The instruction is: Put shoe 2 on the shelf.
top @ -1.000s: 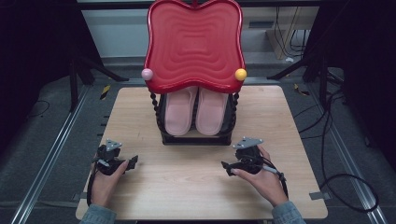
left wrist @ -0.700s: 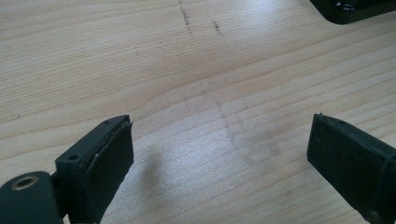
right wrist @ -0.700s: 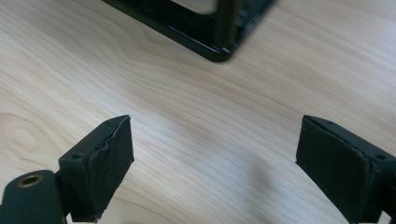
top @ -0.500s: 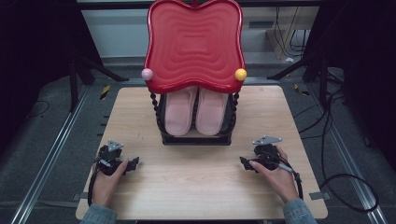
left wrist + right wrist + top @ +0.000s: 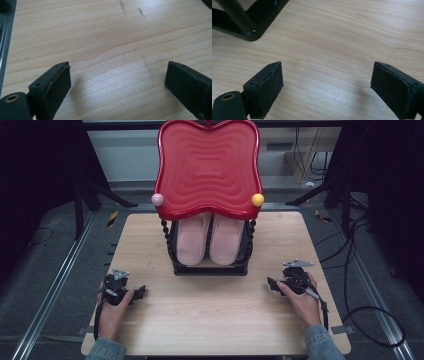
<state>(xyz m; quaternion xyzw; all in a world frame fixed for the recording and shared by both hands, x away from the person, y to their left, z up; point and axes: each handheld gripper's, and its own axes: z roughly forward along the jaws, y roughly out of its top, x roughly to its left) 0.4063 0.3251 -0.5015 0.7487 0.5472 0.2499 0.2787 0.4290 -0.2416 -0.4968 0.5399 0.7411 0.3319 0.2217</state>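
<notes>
Both grippers, left (image 5: 141, 292) and right (image 5: 270, 283), gape wide near the table's (image 5: 210, 320) front edge, empty; the slipper rack (image 5: 210, 265) stands between, seemingly untouched.

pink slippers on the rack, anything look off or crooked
Nothing stands out. The pink slippers sit side by side, toes forward, on the black rack under the red tray. Both the left gripper and the right gripper rest open on the table, apart from the rack.
</notes>
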